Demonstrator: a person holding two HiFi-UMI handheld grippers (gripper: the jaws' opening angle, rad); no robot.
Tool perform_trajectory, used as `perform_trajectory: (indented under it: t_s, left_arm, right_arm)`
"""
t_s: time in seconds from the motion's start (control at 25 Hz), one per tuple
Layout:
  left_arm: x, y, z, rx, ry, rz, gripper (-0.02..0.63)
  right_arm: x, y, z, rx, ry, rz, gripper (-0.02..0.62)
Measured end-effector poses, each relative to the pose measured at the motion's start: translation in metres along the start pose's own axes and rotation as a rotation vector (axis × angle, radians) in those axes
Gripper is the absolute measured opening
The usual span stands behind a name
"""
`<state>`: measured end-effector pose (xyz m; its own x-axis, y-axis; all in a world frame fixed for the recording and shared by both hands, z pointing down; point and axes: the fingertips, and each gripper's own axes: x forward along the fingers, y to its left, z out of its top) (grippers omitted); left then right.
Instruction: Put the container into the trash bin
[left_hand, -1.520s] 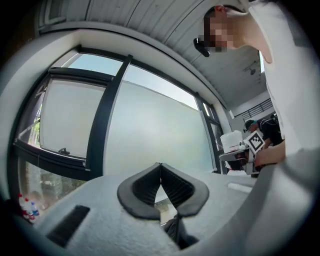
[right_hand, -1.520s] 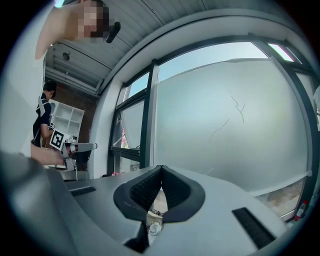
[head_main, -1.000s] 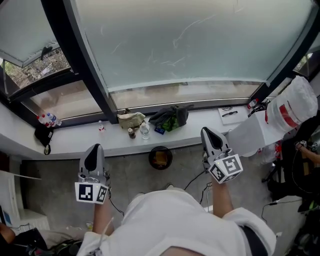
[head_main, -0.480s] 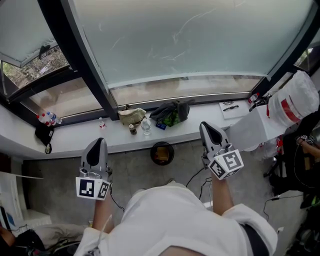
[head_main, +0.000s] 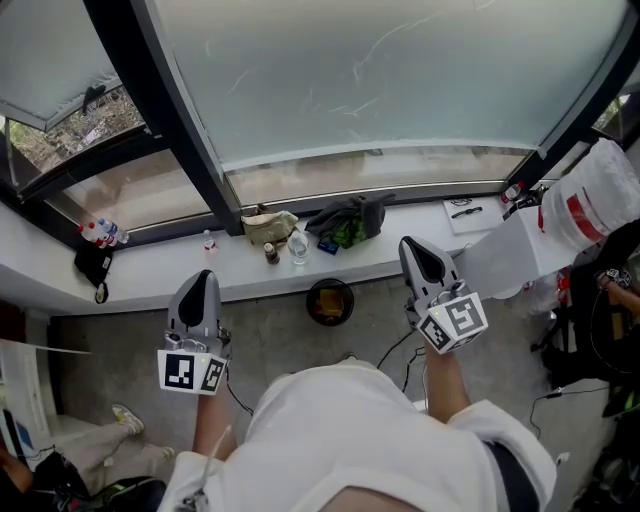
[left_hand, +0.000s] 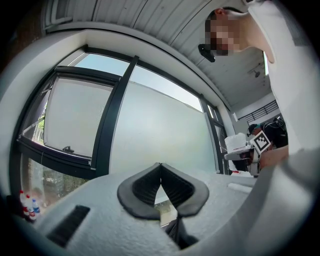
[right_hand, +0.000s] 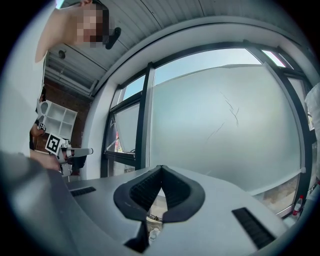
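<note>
Looking down in the head view, where do things lie?

On the sill across the middle: a pouch, a small jar and a clear bottle side by side, then a dark cloth. Which one the task means I cannot tell. The bin stands on the floor just below them, at frame centre.

Anything in the bin?

Something brown, too small to name. The clear bottle looks empty.

And the grippers there?

The left gripper is at lower left and the right gripper at centre right, on either side of the bin, both apart from the sill things.

What does the left gripper view add?

Its jaws are pressed together with nothing between them. Small bottles stand at the lower left, and the other gripper's marker cube shows at the right. Only the head view shows the bin.

The right gripper view?

Jaws together too, empty. A white shelf sits at the left edge, and the clear bottle shows in the gap under the jaws.

What differs from a second ago?

A shoe has come into the lower left. The sill things lie as before, and both grippers stay closed.
</note>
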<state>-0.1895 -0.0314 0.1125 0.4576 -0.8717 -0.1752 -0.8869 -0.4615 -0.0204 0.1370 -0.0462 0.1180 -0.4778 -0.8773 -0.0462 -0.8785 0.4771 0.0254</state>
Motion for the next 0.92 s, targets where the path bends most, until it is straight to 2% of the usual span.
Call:
perform_trajectory:
  t_s: [0.4,0.6,0.92]
  left_arm:
    - [-0.001,-0.001,-0.004,-0.013,0.008,-0.019,0.017]
    - [0.004,-0.011,-0.010,-0.027,0.011,-0.042,0.017]
    - [0.004,-0.022,-0.013,-0.037,0.014,-0.057,0.017]
  right_arm:
    - [-0.002,0.010,-0.004,0.000,0.009,-0.005,0.000]
    - [-0.009,0.006,-0.002,0.060,-0.010,-0.016,0.000]
    - [-0.012,0.008,-0.004,0.049,-0.001,-0.007,0.000]
